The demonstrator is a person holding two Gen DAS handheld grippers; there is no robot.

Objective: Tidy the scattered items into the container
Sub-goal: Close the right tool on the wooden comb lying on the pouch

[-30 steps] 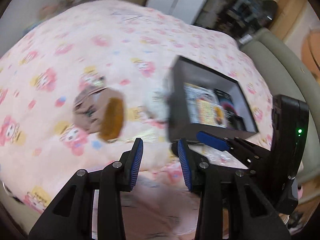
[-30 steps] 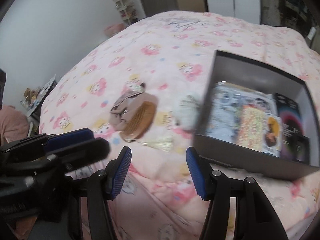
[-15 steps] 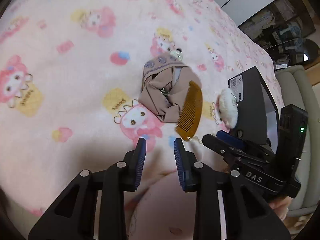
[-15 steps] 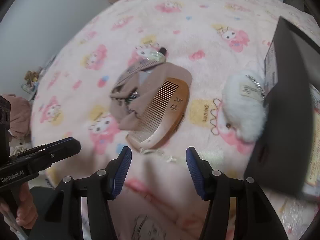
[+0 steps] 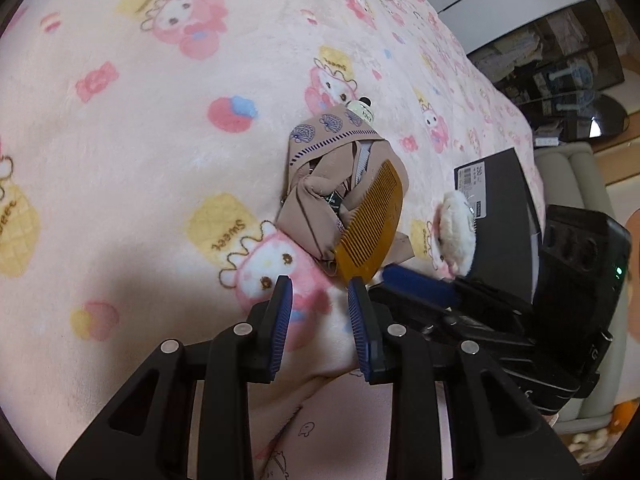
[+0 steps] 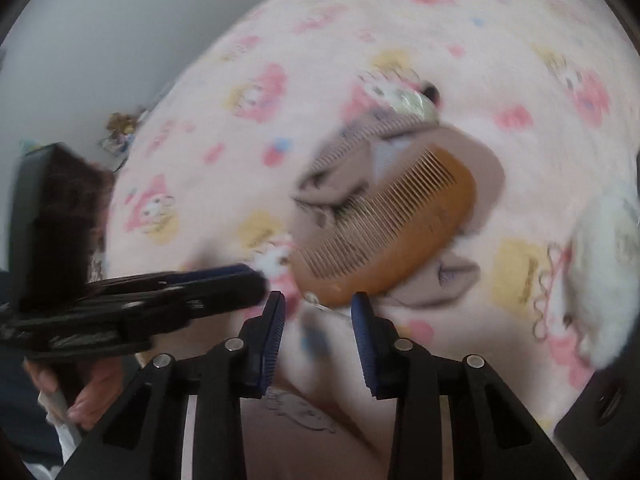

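Note:
A wooden comb lies slanted on a beige patterned cloth on the pink blanket. A white fluffy item rests against the black box at the right. My left gripper hovers open over the blanket just short of the comb's near end, with nothing between its fingers. My right gripper is closing; the comb has its near end just ahead of the fingertips, and the pads do not press it. The two grippers sit side by side, with the left gripper close on the left in the right wrist view.
A small pale tube with a black cap lies behind the cloth. The blanket's front edge drops off just under both grippers. A person's hand holds the left gripper. A sofa and shelves stand beyond the bed.
Both grippers dropped and closed in on the comb and cloth, which now look much larger. The box slid to the right edge. Both pairs of jaws narrowed, the right most recently.

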